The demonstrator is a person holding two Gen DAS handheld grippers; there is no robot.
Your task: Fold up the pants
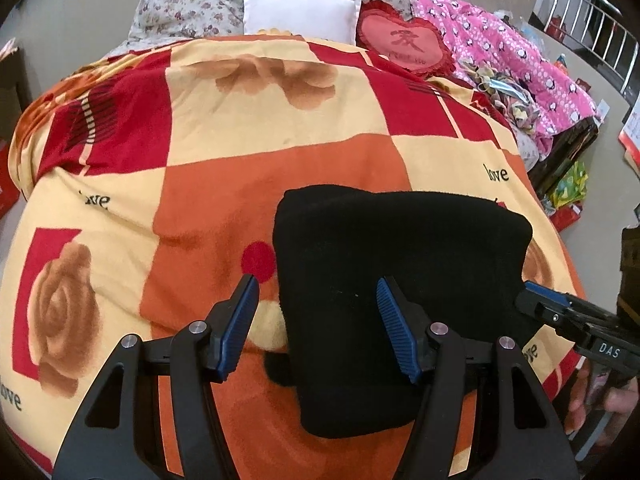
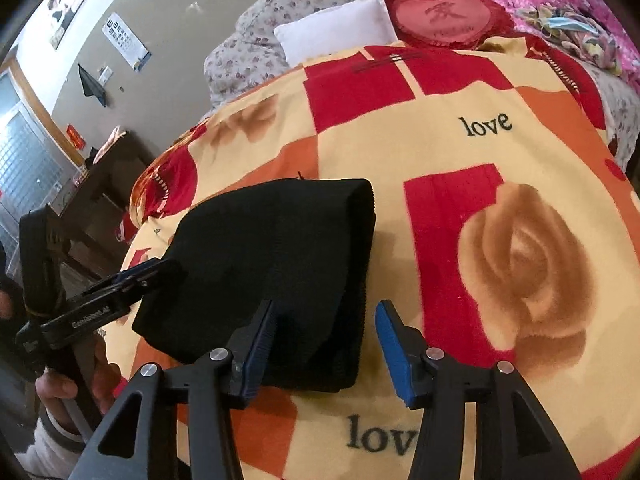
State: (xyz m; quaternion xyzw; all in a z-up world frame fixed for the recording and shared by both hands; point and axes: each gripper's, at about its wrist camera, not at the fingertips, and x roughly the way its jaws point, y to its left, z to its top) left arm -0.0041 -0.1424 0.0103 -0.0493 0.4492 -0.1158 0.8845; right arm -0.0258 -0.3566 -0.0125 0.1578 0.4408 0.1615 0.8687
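The black pants (image 1: 400,280) lie folded into a thick bundle on the bed's orange, red and cream blanket (image 1: 240,140), near its front edge. The left claw (image 1: 316,312) hovers spread over the bundle's left edge, gripping nothing. The right claw (image 2: 326,332) is spread at the bundle's right edge, pads clear of the cloth. Behind lie a white pillow (image 1: 300,10), a red heart cushion (image 1: 400,42) and a pink quilt (image 1: 520,52).

Soft even light, fisheye-warped edges, dark corners
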